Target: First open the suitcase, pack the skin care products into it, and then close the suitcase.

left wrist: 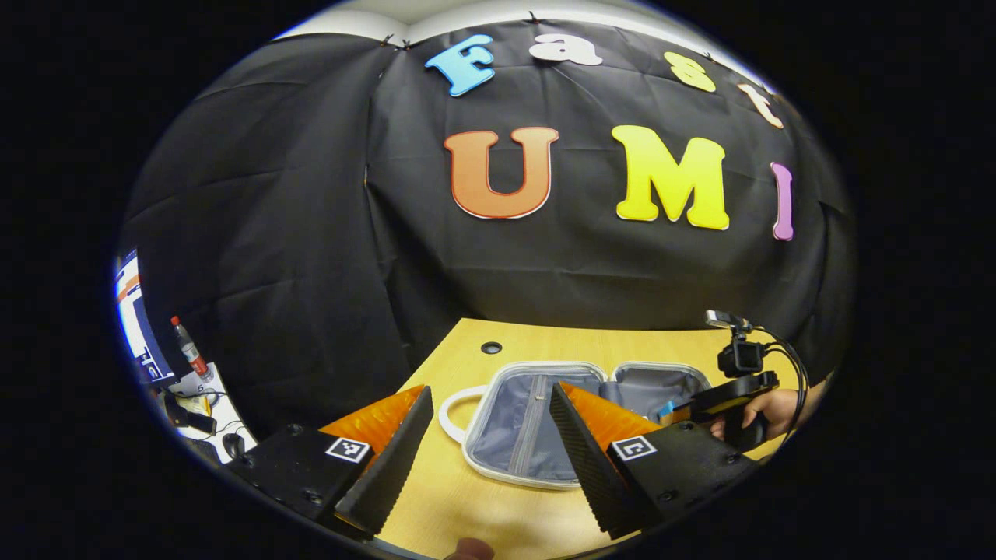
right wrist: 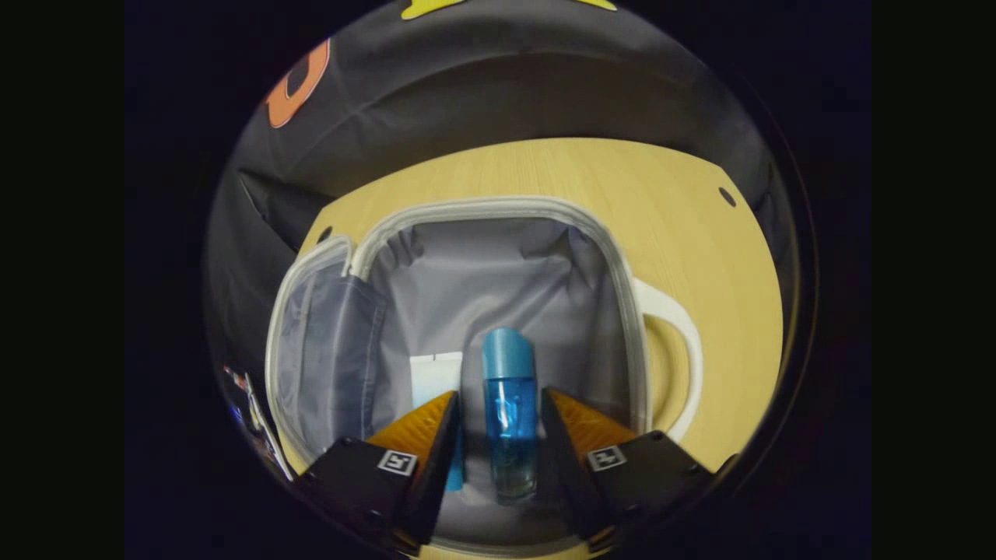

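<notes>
Right gripper view: right tongs (right wrist: 498, 435) parted around blue bottle (right wrist: 509, 412) inside open suitcase (right wrist: 498, 208); left tongs (left wrist: 490, 443) released.

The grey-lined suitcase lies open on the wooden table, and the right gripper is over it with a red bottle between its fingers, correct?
Not quite: the bottle is translucent blue with a blue cap, as the right gripper view shows. Otherwise right: the grey-lined suitcase lies open on the wooden table, with the right gripper over it.
</notes>
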